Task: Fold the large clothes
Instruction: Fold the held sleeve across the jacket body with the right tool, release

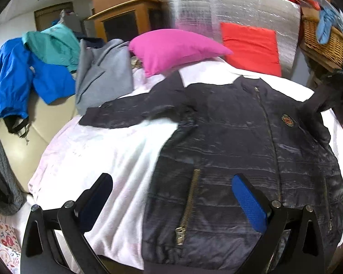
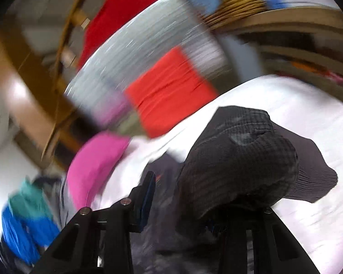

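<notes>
A dark navy quilted jacket (image 1: 235, 141) lies front up on the white bed sheet (image 1: 107, 159), zipper closed, one sleeve (image 1: 125, 111) stretched out to the left. My left gripper (image 1: 171, 196) is open and empty, hovering above the jacket's lower hem near a pocket zipper (image 1: 189, 205). In the right wrist view the jacket's other sleeve (image 2: 237, 166) is bunched over my right gripper (image 2: 185, 207) and lifted off the sheet (image 2: 308, 217); the right finger is hidden under the fabric, so the grip is unclear. The left finger (image 2: 148, 196) shows. That view is motion-blurred.
A pink pillow (image 1: 171, 50) and a red cushion (image 1: 251, 48) lie at the head of the bed against a silver foil panel (image 1: 228, 9). Blue, teal and grey clothes (image 1: 45, 68) are piled at the left. A wicker basket (image 1: 324, 43) stands at the right.
</notes>
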Motion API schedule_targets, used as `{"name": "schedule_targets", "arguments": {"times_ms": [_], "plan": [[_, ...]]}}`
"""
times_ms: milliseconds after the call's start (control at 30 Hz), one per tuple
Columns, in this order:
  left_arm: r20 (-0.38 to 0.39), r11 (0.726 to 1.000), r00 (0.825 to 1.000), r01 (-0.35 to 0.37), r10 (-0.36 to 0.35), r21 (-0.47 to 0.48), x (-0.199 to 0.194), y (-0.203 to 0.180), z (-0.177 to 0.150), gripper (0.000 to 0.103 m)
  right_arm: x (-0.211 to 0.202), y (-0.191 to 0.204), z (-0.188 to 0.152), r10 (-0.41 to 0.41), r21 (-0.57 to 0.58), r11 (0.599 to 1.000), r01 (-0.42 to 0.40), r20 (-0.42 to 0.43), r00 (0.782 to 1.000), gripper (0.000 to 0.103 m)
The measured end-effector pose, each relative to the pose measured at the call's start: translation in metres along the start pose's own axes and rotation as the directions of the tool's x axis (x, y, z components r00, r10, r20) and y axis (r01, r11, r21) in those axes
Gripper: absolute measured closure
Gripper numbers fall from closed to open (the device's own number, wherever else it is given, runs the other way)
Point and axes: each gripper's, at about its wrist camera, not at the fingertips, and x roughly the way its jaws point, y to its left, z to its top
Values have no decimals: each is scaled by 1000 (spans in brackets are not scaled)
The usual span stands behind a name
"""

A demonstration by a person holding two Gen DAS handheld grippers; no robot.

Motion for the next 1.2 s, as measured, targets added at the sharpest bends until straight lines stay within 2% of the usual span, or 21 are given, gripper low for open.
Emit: {"name": "schedule_targets", "arguments": {"times_ms": [133,200,233,267,367,400,500,567,600,700,800,900,1000,1100,1200], "plan": [[10,1000,1000,-18,18,-24,-8,21,-3,0,50,50,-62,27,-73,997,-37,-133,991,62],[14,999,1000,-24,25,-31,-12,29,-5,0,76,62,-90,44,-69,996,-61,-224,974,41],[15,999,1000,-26,26,-35,-13,32,-5,0,84,64,-101,48,-67,996,-67,-255,966,23],[17,999,999,-27,28,-38,-14,35,-6,0,89,67,-111,50,-68,995,-71,-278,959,17],[21,999,999,-29,30,-42,-16,39,-6,0,98,69,-138,96,-51,991,-121,-353,931,17],[23,999,999,-28,29,-44,-17,39,-5,0,89,62,-146,108,-51,989,-135,-359,927,17],[28,999,999,-16,17,-40,-16,39,0,0,69,55,-151,202,-44,970,-239,-399,894,13],[24,999,999,26,-25,-38,-12,38,8,0,54,43,-148,257,-32,956,-293,-400,880,13],[29,999,999,38,-37,-38,-10,37,14,0,44,31,-143,264,-25,955,-295,-379,887,13],[58,999,997,49,-48,-20,-1,32,34,0,21,-7,-136,258,26,965,-260,-272,927,13],[57,994,992,110,-110,6,24,13,63,0,8,-50,-129,216,108,974,-200,-177,960,13],[13,983,983,181,-181,13,51,-9,87,0,0,-84,-121,219,190,963,-193,-126,967,14],[-57,964,963,266,-265,7,86,-34,109,0,3,-109,-123,234,252,947,-201,-108,966,14],[-100,967,962,256,-255,-1,117,-50,119,0,13,-124,-131,259,306,927,-216,-107,960,14],[-111,977,971,212,-212,-10,138,-54,123,0,14,-125,-133,269,269,933,-238,-87,959,15]]}}
